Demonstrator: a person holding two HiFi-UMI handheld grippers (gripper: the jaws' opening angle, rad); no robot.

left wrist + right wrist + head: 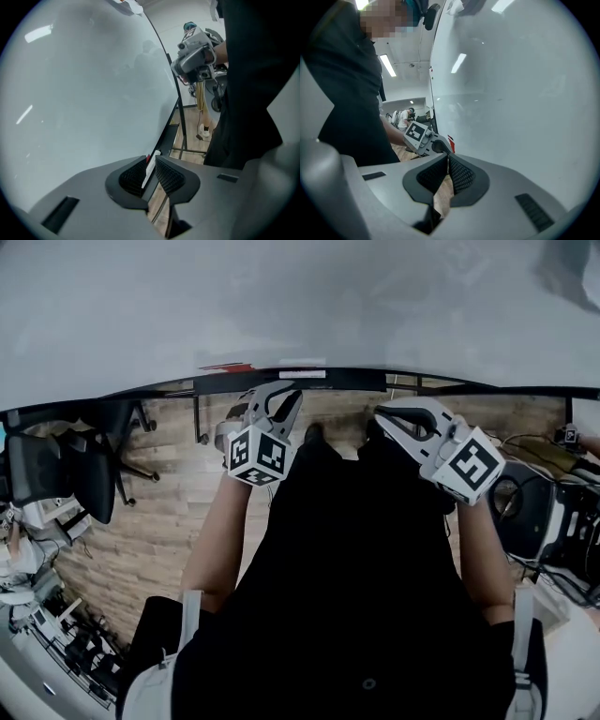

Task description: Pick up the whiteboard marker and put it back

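A whiteboard point(281, 296) fills the top of the head view, with a black tray point(375, 381) along its lower edge. On the tray lie a white marker-like piece point(302, 374) and, further left, a red-ended one point(228, 367). My left gripper point(292, 397) hangs just below the white piece, not touching it. Its jaws stand a narrow gap apart. In the left gripper view the white piece point(151, 168) shows through the gap of that gripper point(153, 158). My right gripper point(386, 416) is to the right, below the tray, shut and empty point(447, 157).
The person's dark-clothed body sits between the grippers and the wooden floor. Black office chairs point(66, 474) stand at the left. Equipment with cables point(553, 512) is at the right. A leg of the board's stand point(199, 418) drops from the tray.
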